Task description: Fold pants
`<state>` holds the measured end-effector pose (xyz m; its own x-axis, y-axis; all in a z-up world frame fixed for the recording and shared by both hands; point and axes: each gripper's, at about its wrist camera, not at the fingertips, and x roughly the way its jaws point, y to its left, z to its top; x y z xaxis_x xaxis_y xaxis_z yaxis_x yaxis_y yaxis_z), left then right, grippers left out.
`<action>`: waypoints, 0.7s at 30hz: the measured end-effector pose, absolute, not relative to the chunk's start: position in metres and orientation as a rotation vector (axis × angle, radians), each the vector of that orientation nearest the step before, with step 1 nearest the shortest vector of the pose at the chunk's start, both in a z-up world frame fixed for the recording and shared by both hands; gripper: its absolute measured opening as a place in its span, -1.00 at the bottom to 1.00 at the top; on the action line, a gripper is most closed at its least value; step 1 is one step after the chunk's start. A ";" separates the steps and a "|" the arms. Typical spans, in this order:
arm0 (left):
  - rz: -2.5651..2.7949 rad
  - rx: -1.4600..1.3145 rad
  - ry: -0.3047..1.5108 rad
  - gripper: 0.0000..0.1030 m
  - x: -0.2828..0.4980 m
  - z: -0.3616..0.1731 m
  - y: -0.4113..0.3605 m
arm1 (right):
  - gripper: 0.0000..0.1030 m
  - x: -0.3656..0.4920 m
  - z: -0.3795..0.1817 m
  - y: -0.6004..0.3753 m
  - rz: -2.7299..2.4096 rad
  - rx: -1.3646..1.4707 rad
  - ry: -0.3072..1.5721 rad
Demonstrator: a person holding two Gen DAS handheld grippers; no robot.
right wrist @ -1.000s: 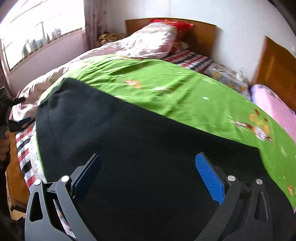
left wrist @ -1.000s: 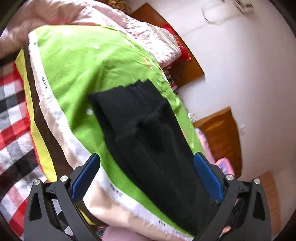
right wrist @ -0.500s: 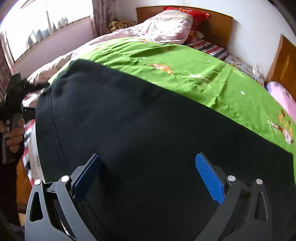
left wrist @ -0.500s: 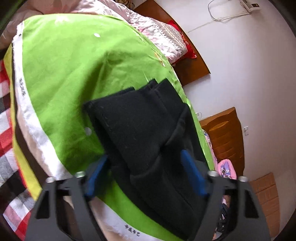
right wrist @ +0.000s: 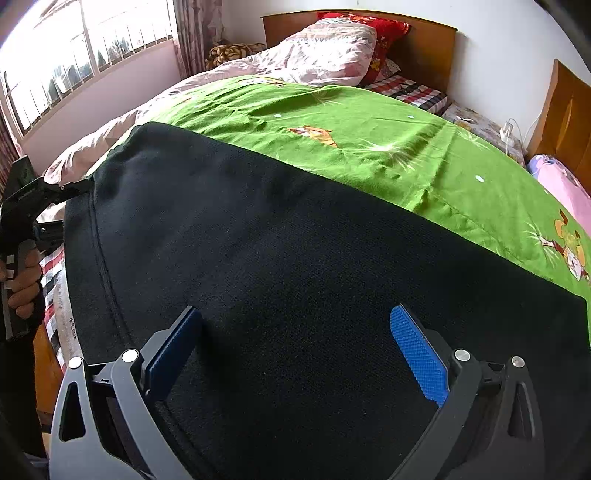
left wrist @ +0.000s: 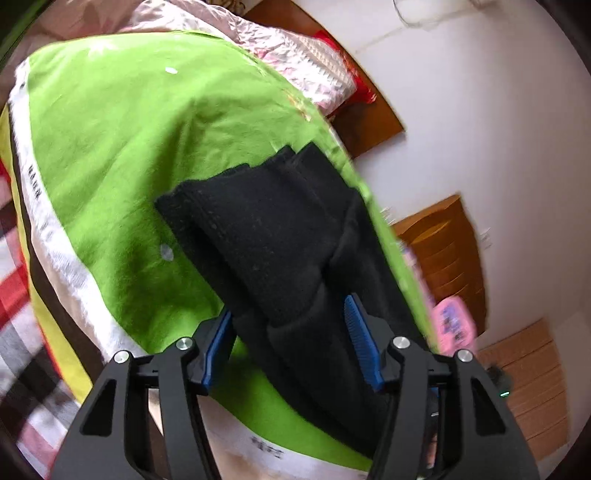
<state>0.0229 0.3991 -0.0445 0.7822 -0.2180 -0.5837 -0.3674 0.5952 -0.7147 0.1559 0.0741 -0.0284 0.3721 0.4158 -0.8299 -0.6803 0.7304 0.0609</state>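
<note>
Pants (left wrist: 280, 243) are bunching between the closing left gripper (left wrist: 291, 343), risking a single-layer catch, while the right gripper (right wrist: 295, 354) is gaping above them.

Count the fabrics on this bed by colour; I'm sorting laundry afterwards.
Black: 1, the pants
Green: 1, the sheet
Pale pink: 1, the quilt
Red: 1, the pillow
Red, black and white check: 1, the checked cloth
Total: 5
</note>
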 end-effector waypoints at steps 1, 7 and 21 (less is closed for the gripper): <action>0.087 -0.965 0.707 0.24 0.029 -0.052 0.400 | 0.91 0.156 -0.029 0.075 0.716 -0.319 0.956; 0.093 -1.005 0.678 -0.18 0.030 -0.049 0.409 | 0.91 0.156 -0.029 0.075 0.715 -0.322 0.954; 0.200 -0.040 0.467 -0.39 0.058 0.127 0.168 | 0.90 0.168 0.018 -0.029 0.555 0.170 0.743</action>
<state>0.0579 0.1682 0.1268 0.8740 0.1822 -0.4506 -0.2005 0.9797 0.0073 0.1677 -0.0290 0.0182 0.6007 0.5350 -0.5941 -0.4174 0.8437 0.3376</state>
